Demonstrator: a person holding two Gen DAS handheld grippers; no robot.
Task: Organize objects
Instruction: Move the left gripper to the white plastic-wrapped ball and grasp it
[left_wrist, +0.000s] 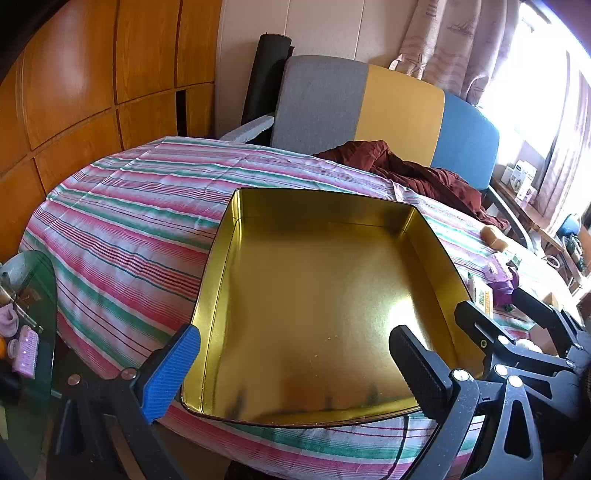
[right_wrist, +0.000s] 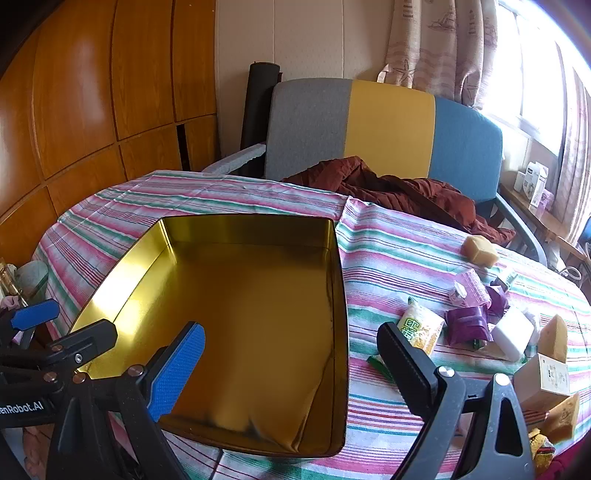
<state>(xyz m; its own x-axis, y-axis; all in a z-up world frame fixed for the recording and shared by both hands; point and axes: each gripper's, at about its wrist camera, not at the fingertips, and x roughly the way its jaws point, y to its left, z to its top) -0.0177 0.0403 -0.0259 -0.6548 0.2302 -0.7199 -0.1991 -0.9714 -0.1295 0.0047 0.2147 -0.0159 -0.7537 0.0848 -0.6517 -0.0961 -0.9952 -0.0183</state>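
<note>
Left gripper (left_wrist: 295, 373): jaws stood wide, nothing held; hung over the near edge of the tin (left_wrist: 314, 295). Right gripper (right_wrist: 291, 365): jaws likewise wide and empty; poised across the tin's right wall, blue finger over the inside, black finger over the cloth (right_wrist: 388, 258).

Tin: open, square, gold inside, shiny, nothing seen in it. Set on the striped cloth, left of the loose goods. Judged stiff, light and slick; best left in place as the receptacle.

Packets (right_wrist: 469, 325): purple foil, crinkled, in a cluster right of the tin. Judged light, soft, slippery; to be pinched across the flat body.

Green-and-yellow pack (right_wrist: 421, 328): nearest the black finger, just beside the purple ones. Judged light and yielding; to be taken across its narrow sides.

Tan blocks (right_wrist: 480, 251): one far right beyond the cluster, others at the near right edge. Firmness cannot be told.

White piece (right_wrist: 513, 332) and small carton (right_wrist: 543, 380): right of the packets. Carton judged stiff, easily gripped on opposite faces.
</note>
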